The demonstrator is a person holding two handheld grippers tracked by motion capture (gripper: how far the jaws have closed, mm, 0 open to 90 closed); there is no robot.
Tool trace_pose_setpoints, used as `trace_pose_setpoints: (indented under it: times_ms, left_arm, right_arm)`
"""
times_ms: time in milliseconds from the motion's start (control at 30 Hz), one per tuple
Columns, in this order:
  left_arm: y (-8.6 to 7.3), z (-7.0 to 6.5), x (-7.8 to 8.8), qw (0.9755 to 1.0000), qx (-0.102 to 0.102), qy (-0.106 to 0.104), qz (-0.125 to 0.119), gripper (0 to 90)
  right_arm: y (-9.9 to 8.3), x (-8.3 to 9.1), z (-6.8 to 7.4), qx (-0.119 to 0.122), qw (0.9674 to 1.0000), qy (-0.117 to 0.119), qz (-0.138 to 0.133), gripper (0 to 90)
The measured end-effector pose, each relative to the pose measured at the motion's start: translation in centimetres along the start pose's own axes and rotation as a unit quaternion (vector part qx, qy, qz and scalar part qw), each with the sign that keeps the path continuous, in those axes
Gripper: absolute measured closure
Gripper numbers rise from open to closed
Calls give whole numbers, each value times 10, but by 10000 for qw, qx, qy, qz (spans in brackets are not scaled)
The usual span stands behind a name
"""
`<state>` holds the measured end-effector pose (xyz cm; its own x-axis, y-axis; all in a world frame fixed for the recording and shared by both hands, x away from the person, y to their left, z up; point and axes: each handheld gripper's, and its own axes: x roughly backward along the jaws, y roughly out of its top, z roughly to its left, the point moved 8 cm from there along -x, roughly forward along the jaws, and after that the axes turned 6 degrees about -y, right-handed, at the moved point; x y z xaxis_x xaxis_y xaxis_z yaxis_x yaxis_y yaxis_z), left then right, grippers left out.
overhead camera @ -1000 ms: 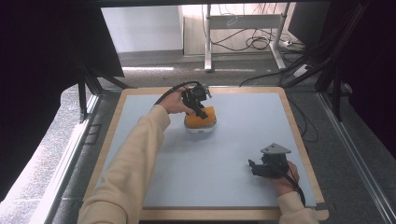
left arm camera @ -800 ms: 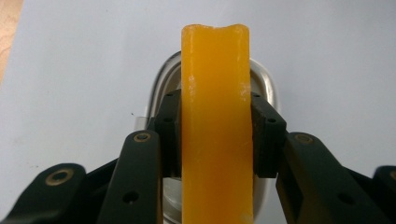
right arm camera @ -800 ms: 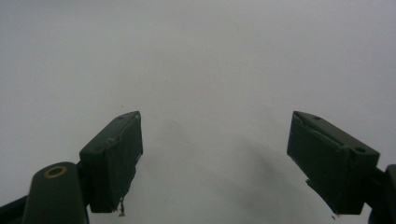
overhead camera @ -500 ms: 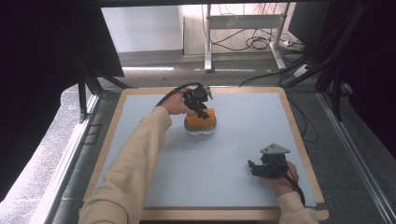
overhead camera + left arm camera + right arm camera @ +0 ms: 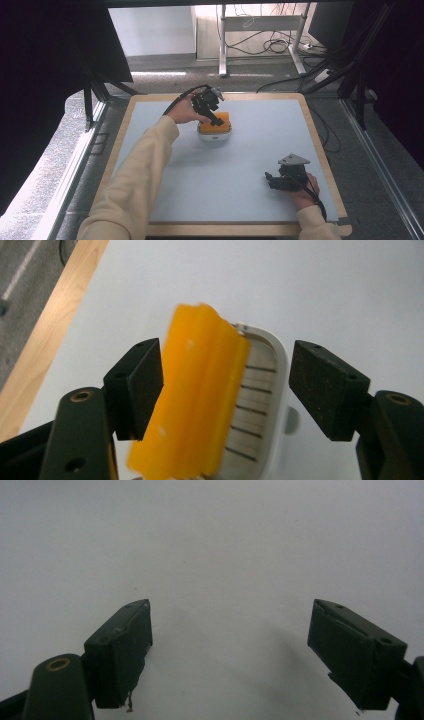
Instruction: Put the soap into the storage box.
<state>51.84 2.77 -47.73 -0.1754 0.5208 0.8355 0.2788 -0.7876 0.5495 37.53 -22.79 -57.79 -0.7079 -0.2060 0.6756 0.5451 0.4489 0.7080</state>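
An orange block [image 5: 221,119] lies in a white slotted dish [image 5: 215,136] at the back middle of the mat. My left gripper [image 5: 215,118] hangs over it, pointing down. In the left gripper view the orange block [image 5: 195,400] leans on the left pad [image 5: 142,385], and the right pad [image 5: 322,387] stands well off it above the dish's rim [image 5: 280,370]. These jaws have just been opening with the block still between them. My right gripper [image 5: 270,180] rests open near the front right, and its own view shows bare mat between its pads [image 5: 122,650].
The pale blue mat [image 5: 260,145] sits in a wooden frame [image 5: 312,130]. Black stands and cables lie on the floor behind the table [image 5: 280,45]. A sleeved forearm [image 5: 140,170] crosses the mat's left side.
The left gripper's jaws have spread apart around the orange block, and the hand has drawn back slightly. The block stays in the dish. The right gripper has kept still.
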Motion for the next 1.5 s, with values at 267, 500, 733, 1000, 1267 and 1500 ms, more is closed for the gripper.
trace_pose_setpoints:
  times_ms: [267, 500, 733, 1000, 1267, 1500]
  left_arm:
    - [-30, -17, 25, 9984, 450, 130, -302, 289]
    - [-65, -46, 40, 9965, 568, 387, -470, 278]
    - [-108, -75, 55, 9909, 898, 771, -645, 266]
    - [-159, -102, 58, 9859, 1255, 761, -807, 265]
    - [-187, -116, 56, 9812, 1548, 818, -811, 251]
    - [-192, -115, 60, 9780, 1671, 865, -905, 255]
  right_arm:
    - [2, 2, 2, 32, 10000, -9, -43, 184]
    - [2, 2, 3, 47, 10000, -20, -44, 183]
    - [3, 3, 4, 61, 10000, -34, -50, 183]
    - [1, 2, 3, 51, 10000, -59, -11, 184]
    - [2, 2, 2, 8, 10000, -91, -40, 184]
    - [6, 3, 2, 14, 9998, -25, -204, 184]
